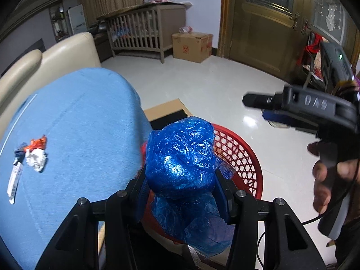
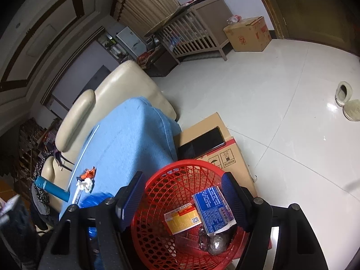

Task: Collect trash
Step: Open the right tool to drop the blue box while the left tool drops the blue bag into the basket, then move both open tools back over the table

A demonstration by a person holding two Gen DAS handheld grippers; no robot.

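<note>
The left gripper (image 1: 180, 180) clamps a crumpled blue plastic bag (image 1: 180, 155) above the red basket (image 2: 157, 193), hiding most of its rim at 3 o'clock. The right gripper (image 2: 180, 200), spread and empty, frames the basket; foil scraps at 6 o'clock are indistinct.

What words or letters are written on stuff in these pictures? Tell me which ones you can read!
"DAS": raised letters on the right gripper.
Blue packet in the red basket: small print, unreadable.
Orange box: print and a square code, unreadable.
Cardboard box beside the basket: handling symbols, text unreadable.
</note>
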